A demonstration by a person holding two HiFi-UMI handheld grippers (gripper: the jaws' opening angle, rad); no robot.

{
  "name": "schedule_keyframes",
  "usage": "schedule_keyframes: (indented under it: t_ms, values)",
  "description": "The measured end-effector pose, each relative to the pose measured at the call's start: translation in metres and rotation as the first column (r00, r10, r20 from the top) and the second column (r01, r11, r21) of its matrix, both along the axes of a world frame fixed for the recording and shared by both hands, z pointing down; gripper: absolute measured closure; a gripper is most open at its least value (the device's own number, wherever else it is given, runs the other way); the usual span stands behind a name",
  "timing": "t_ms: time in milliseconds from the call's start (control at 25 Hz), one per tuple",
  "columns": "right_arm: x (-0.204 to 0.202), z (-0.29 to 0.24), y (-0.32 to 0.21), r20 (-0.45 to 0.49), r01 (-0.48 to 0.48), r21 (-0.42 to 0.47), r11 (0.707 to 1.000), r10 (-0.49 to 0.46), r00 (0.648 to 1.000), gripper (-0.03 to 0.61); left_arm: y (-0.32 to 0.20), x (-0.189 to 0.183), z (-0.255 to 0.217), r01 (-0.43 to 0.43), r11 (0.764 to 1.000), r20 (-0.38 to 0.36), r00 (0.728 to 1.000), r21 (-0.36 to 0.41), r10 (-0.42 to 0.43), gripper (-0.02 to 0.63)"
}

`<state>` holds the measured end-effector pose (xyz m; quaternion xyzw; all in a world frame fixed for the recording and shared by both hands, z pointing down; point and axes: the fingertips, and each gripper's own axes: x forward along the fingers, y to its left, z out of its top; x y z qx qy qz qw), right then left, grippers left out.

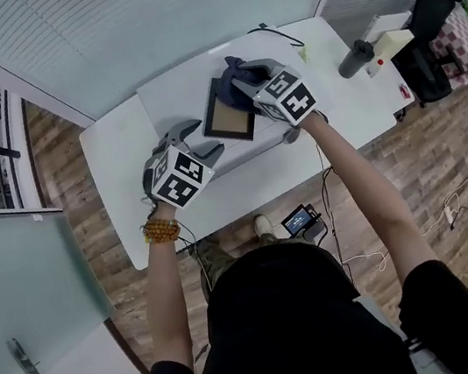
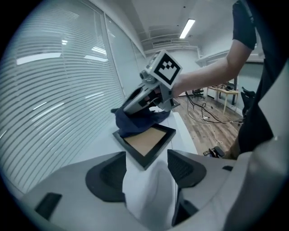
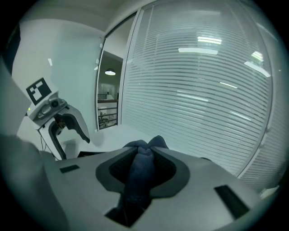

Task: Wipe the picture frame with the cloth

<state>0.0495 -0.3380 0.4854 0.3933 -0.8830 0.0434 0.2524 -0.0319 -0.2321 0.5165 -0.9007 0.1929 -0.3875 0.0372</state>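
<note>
Picture frame (image 1: 230,118), black-edged with a tan panel, lies flat and turned cornerwise near the middle of the white worktop (image 1: 120,170), and the wiping step appears to be in hand. The right hand-held gripper (image 1: 244,78) pinches a bunched dark blue cloth (image 1: 235,68) between its jaws. It holds the cloth down on the frame's far corner, at about 1 o'clock from the panel's centre in the head view.

The left hand-held gripper (image 1: 200,140) waits at about 8 o'clock of the frame, its jaws spread and pinching nothing. In the left gripper view the frame's near corner points toward the gap between the jaws, and neither pad presses on it.

Most of the panel and the near rails lie bare of the cloth, so the job looks closer to its start than its end. The next move likely calls for drawing the cloth from 1 o'clock toward 7 o'clock across the panel and along the rails, with the pinch on the cloth kept firm. The left hand-held gripper would probably need to brace or clamp the near corner, since a light frame could slide on the smooth worktop under the stroke.
</note>
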Motion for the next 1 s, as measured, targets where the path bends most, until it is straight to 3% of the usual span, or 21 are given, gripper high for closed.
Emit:
schedule_keyframes:
  t_ms: [160, 280, 400, 520, 640, 840, 1000]
  values:
    - [0.028, -0.040, -0.006, 0.099, -0.009, 0.072, 0.997, 0.002, 0.995, 0.506, -0.017, -0.007, -0.023, 0.105, 0.994, -0.123, 0.987, 0.007, -0.104, 0.323]
    - [0.034, -0.027, -0.013, 0.038, 0.001, 0.043, 0.999, -0.002, 0.999, 0.506, -0.013, 0.010, -0.025, 0.052, 0.998, -0.170, 0.984, -0.019, -0.054, 0.331]
    - [0.027, -0.004, -0.009, -0.036, 0.039, 0.009, 0.999, -0.039, 0.999, 0.506, 0.000, 0.026, -0.010, -0.060, 0.998, -0.061, 0.996, -0.010, 0.059, 0.323]
    - [0.022, 0.011, -0.002, -0.136, 0.073, 0.022, 0.997, -0.070, 0.988, 0.506, 0.007, 0.028, 0.009, -0.130, 0.992, 0.057, 0.990, -0.004, 0.130, 0.316]
    - [0.021, 0.021, 0.001, -0.192, 0.088, 0.036, 0.995, -0.080, 0.978, 0.506, 0.005, 0.028, 0.011, -0.113, 0.993, 0.030, 0.993, -0.032, 0.114, 0.319]
    - [0.021, 0.025, 0.005, -0.109, 0.065, 0.039, 0.997, -0.060, 0.992, 0.511, 0.002, 0.028, 0.010, -0.078, 0.997, -0.027, 0.997, -0.026, 0.077, 0.333]
    - [0.020, 0.026, 0.010, -0.115, 0.064, 0.051, 0.997, -0.058, 0.992, 0.514, -0.003, 0.026, 0.008, -0.052, 0.998, -0.073, 0.996, -0.024, 0.050, 0.373]
